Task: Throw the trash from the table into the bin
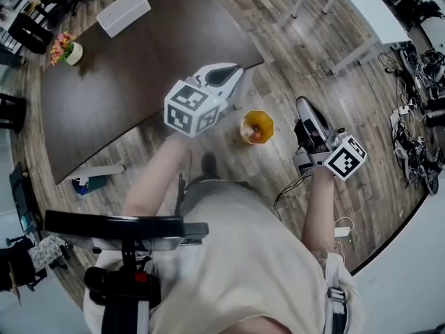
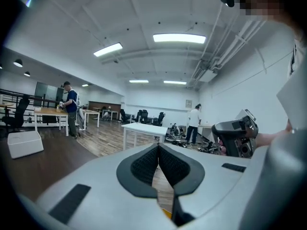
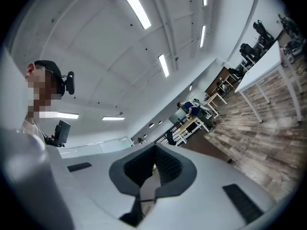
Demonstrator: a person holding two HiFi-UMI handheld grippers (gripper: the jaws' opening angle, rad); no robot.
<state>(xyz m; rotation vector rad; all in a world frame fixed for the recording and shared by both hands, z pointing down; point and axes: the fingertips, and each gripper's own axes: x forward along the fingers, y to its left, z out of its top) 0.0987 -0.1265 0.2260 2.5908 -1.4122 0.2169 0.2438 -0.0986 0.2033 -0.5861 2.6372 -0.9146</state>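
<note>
**Head view.** Your left tool (image 1: 231,69) sits near picture centre. Its tip aims toward 1 o'clock over the corner of the dark tabletop (image 1: 139,68), and its marker cube faces you. Your right tool (image 1: 303,104) is out at 3 o'clock, tip toward 12, over the wood floor (image 1: 313,40). The yellow bin (image 1: 267,119) stands on the floor between the two tools, just off the tabletop corner. An orange-red scrap (image 1: 257,135) lies inside the bin; what it is cannot be told. On the tabletop a white box (image 1: 124,11) sits at 11 o'clock and a flower pot (image 1: 66,49) at 10 o'clock near the edge.

**Left gripper view.** The left tool's jaws are fully closed, the dark pads meeting along one seam with nothing between them. A yellow sliver (image 2: 166,214) shows under the jaws at 6 o'clock. The right tool shows at 3 o'clock. The white box rests on the tabletop at 9 o'clock. A white table (image 2: 144,128) stands beyond centre. One person (image 2: 71,108) stands at 9 o'clock, and another (image 2: 194,122) just right of centre.

**Right gripper view.** The right tool's jaws are closed too, pad against pad, holding nothing. The picture is tilted. Ceiling lights (image 3: 136,5) fill the top, and the floor runs down the side from 2 to 4 o'clock. A person in blue (image 3: 192,107) stands by desks just right of centre.
</note>
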